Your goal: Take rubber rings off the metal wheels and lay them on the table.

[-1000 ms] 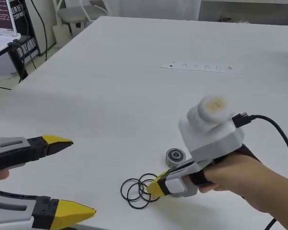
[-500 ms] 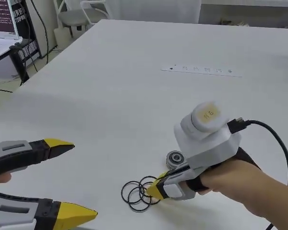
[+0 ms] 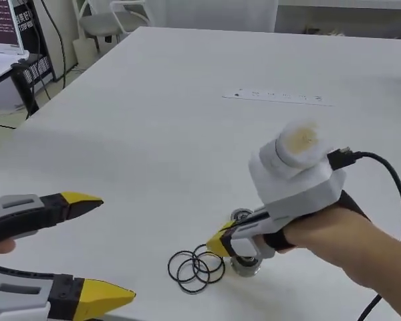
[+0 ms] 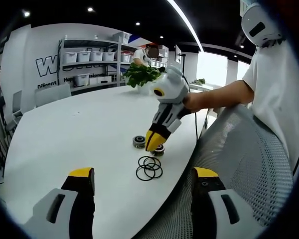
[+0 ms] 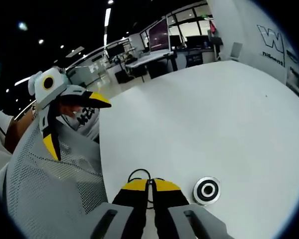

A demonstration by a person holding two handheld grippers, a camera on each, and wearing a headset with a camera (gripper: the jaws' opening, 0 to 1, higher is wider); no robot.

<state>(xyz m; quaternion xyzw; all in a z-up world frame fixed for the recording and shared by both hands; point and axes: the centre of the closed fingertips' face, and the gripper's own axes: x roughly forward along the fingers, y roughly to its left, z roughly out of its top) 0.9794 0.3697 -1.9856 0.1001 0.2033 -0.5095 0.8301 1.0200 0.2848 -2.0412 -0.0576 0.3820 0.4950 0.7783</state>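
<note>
Rubber rings: loose overlapping pile, flat on the bench, close to its near edge. Your right gripper, down at that pile a second ago, has come up and back. Its jaws are pressed together, nothing visibly pinched. One metal wheel now shows beneath it, a second wheel just behind. Reads as a ring delivered; wheels next. Left gripper hangs wide open toward the near left corner.
</note>
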